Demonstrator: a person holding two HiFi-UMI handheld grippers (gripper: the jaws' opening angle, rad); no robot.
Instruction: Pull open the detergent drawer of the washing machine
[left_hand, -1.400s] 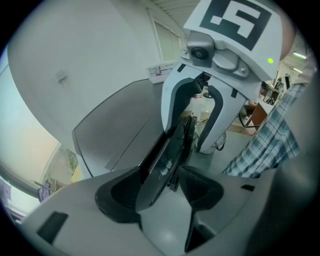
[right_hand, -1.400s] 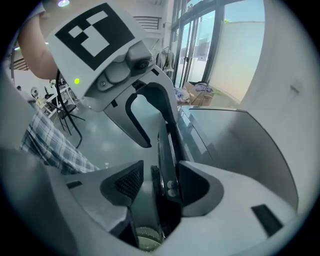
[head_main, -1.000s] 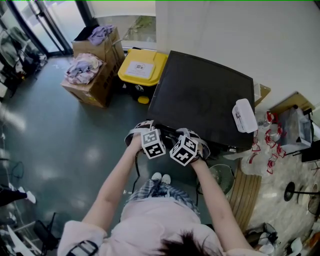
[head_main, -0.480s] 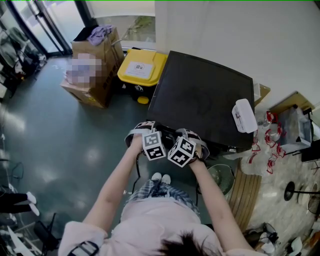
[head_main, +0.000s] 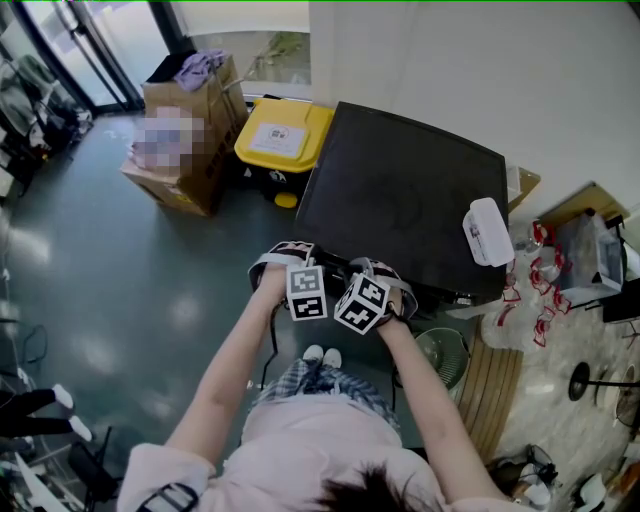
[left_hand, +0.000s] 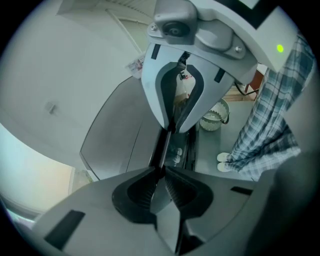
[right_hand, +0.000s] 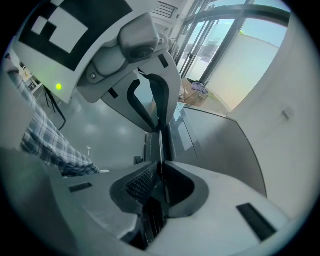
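Now the left gripper (left_hand: 162, 172) is being closed, jaws nearly together on nothing; the right gripper (right_hand: 161, 172) has been drawn shut, empty; the detergent drawer is not yet gripped.

Both arms reach forward and down, the left arm (head_main: 232, 372) and right arm (head_main: 432, 392) nearly parallel, wrists close together so the two marker cubes (head_main: 306, 292) sit just beside each other. The left tool (left_hand: 162, 171) tilts steeply down, its jaws closing, with only a narrow slit left and a thin dark strip (left_hand: 161, 159) showing in it. The right tool (right_hand: 161, 172) also tilts steeply down, its fingertips drawn together.
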